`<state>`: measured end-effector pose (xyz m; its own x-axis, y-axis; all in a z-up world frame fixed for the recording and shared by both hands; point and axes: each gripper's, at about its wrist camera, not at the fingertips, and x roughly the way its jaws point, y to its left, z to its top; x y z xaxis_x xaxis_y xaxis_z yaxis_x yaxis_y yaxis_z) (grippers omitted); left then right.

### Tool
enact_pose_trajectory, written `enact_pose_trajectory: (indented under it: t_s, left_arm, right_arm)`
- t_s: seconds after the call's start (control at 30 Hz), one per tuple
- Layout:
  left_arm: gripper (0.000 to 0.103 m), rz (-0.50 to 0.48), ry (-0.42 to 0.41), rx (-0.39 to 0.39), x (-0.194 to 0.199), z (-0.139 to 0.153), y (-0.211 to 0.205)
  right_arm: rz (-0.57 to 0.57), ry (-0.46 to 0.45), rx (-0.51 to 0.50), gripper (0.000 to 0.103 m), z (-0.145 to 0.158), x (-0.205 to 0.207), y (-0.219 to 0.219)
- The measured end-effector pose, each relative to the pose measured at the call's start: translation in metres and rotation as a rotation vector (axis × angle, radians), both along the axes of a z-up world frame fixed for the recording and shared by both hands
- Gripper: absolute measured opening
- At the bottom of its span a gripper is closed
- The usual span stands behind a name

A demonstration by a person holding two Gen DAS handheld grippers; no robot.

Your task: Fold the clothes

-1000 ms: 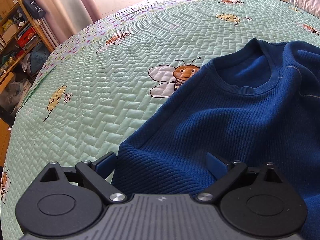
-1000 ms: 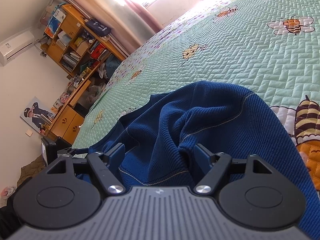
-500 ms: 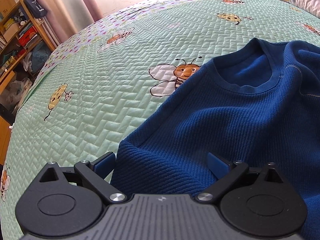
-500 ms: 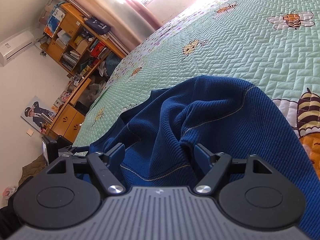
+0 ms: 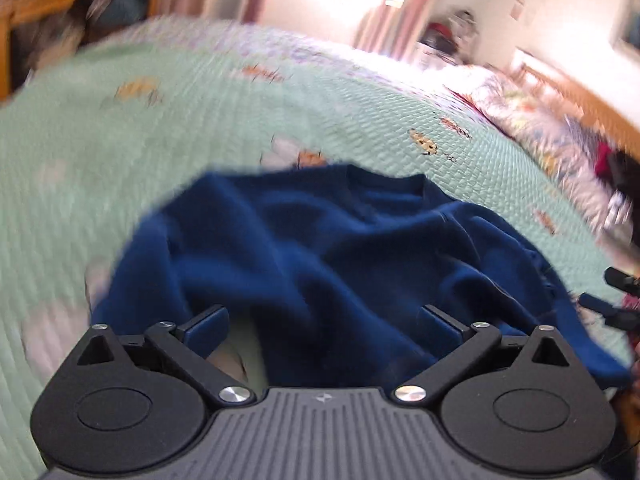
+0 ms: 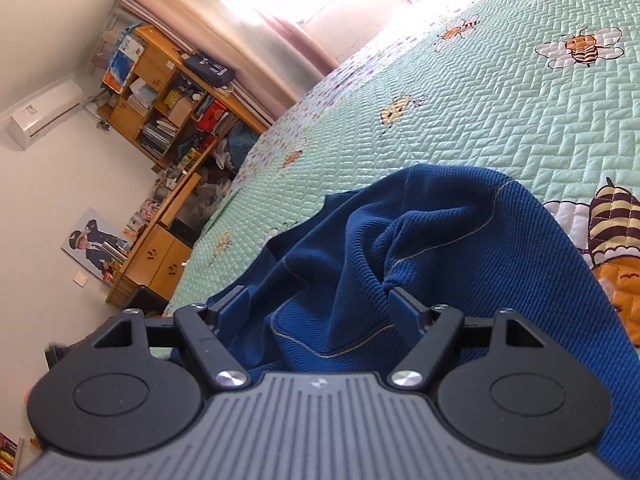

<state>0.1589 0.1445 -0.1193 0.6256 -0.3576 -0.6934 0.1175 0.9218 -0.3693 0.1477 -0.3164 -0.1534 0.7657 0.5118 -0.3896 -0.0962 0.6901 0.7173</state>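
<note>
Both tools gape over the blue sweater [image 5: 340, 248] — its neckline shows only in the blurred left view.

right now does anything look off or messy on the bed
The blue sweater is bunched into ridges and folds instead of lying flat on the quilt. The left wrist view is motion-blurred, so its details are unclear. Nothing looks spilled or damaged.

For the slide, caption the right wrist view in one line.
Right gripper open over a rumpled blue sweater on a bee-print quilt.
</note>
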Motion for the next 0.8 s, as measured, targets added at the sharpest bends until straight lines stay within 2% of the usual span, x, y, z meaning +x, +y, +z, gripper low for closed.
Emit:
enact_pose_trajectory:
  t_s: [0.1, 0.23, 0.37, 0.43, 0.47, 0.5, 0.57, 0.63, 0.77, 0.8]
  left_arm:
    - [0.102, 0.128, 0.089, -0.095, -0.030, -0.025, 0.003]
    - [0.102, 0.204, 0.115, -0.146, -0.044, -0.040, -0.005]
    - [0.101, 0.153, 0.161, -0.274, -0.024, -0.047, -0.015]
    - [0.086, 0.168, 0.169, -0.345, -0.016, -0.051, -0.017]
    - [0.052, 0.186, 0.164, -0.372, -0.014, -0.052, -0.015]
    - [0.010, 0.207, 0.156, -0.395, -0.014, -0.052, -0.012]
    - [0.007, 0.250, 0.140, -0.443, -0.012, -0.052, -0.005]
    - [0.006, 0.278, 0.073, -0.459, -0.019, -0.039, 0.007]
    - [0.006, 0.339, -0.130, -0.397, -0.038, 0.012, 0.038]
    - [0.009, 0.359, -0.151, -0.391, -0.041, 0.022, 0.047]
  right_arm:
    - [-0.011, -0.004, 0.014, 0.077, 0.002, -0.011, -0.004]
    - [-0.025, -0.009, 0.032, 0.077, 0.004, -0.026, -0.008]
    - [-0.040, -0.014, 0.051, 0.079, 0.006, -0.041, -0.013]
    - [-0.047, -0.017, 0.060, 0.080, 0.007, -0.048, -0.015]
    - [-0.051, -0.018, 0.064, 0.080, 0.008, -0.052, -0.016]
    - [-0.054, -0.019, 0.069, 0.080, 0.008, -0.056, -0.018]
    - [-0.062, -0.022, 0.078, 0.080, 0.010, -0.063, -0.020]
    - [-0.067, -0.033, 0.065, 0.080, 0.014, -0.068, -0.023]
    - [-0.088, -0.038, 0.070, 0.080, 0.014, -0.072, -0.031]
    - [-0.094, -0.037, 0.075, 0.080, 0.014, -0.072, -0.033]
